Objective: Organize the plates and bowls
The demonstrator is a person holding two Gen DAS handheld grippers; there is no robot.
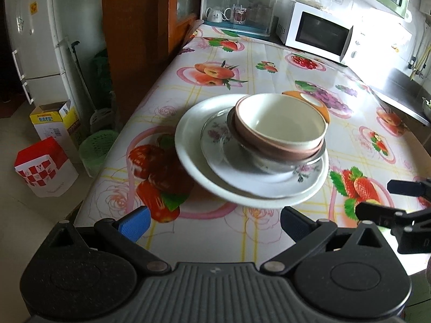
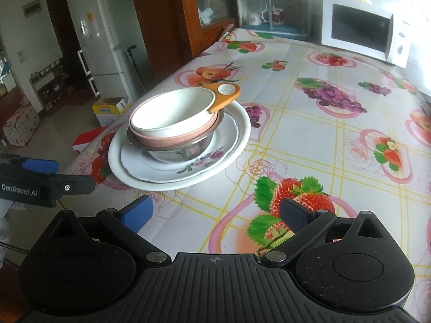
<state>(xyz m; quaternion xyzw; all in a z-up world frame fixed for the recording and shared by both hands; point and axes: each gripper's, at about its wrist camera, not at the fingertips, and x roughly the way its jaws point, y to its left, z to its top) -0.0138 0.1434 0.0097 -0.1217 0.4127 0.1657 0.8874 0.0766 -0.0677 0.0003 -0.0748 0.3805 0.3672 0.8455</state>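
Nested crockery stack on the fruit-print worktop (image 2: 309, 140), taken here as the landmark. The large white plate (image 1: 188, 156) forms the base, its near-left rim lying close to the worktop's left edge; a smaller floral plate (image 1: 215, 140) lies inside it, then a steel bowl (image 2: 186, 145), and on top two brown-walled bowls, the upper brown bowl (image 1: 280, 123) showing a cream interior. Widest at the bottom and narrowest at the top, the order appears chosen so each piece seats in the one below and the pile stays steady. An orange spoon rest (image 2: 226, 94) leans against the far rim of the top bowl and is not nested; it is probably the least secure piece. The left gripper (image 1: 215, 223) hovers just in front of the stack with its jaws spread wide and nothing between them. The right gripper (image 2: 215, 215) hovers to the stack's right and nearer the camera, jaws likewise spread and empty. Neither tool touches the crockery, suggesting the stacking is largely complete. A microwave (image 2: 361, 29) and a cup cabinet (image 2: 272, 8) stand well behind the stack, at the worktop's far end.
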